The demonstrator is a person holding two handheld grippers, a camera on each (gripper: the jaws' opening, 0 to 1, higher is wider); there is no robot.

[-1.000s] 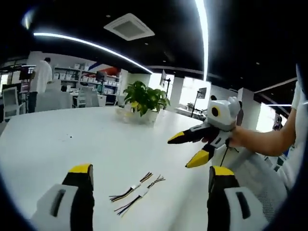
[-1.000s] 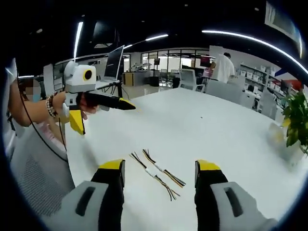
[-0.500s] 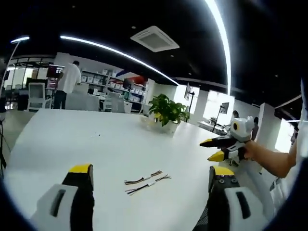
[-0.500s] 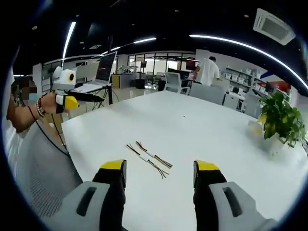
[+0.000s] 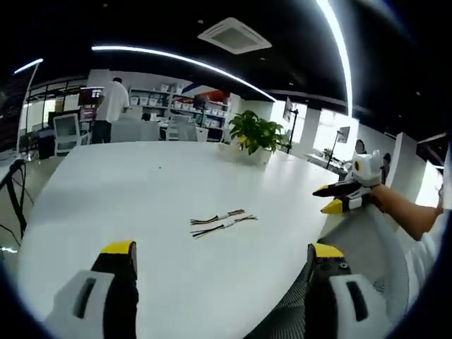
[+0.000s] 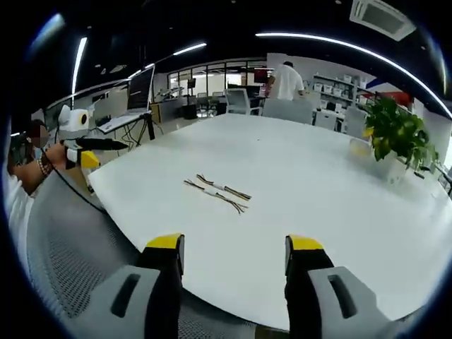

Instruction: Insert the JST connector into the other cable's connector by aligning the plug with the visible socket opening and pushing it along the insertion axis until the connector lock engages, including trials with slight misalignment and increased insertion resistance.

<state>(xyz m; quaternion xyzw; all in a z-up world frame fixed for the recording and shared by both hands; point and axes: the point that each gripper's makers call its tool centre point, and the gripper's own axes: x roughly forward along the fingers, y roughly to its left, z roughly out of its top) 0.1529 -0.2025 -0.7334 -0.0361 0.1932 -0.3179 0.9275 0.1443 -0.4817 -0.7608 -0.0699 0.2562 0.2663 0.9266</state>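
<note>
- Cables (image 5: 220, 219) look smaller and farther ahead of the jaws than a second ago, because both cameras have drawn back from the table (image 5: 141, 183); the wires themselves lie where they lay.
- Two cables in all, side by side and nearly touching on the white tabletop, each a bundle of thin coloured wires with a small pale connector at mid-length; in the right gripper view they (image 6: 215, 190) sit ahead of the left jaw, well apart from both tips.
- Left gripper (image 5: 224, 251): jaws wide apart, nothing between them; the cables lie ahead, between the two jaw lines.
- Right gripper (image 6: 234, 246): jaws likewise spread wide and empty. It also shows in the left gripper view (image 5: 337, 198), held off past the right jaw at the table's edge.
- One potted plant (image 5: 259, 132) stands in a pale pot on the far side of the table.
- One person (image 5: 111, 107) stands in the background beyond the table.
</note>
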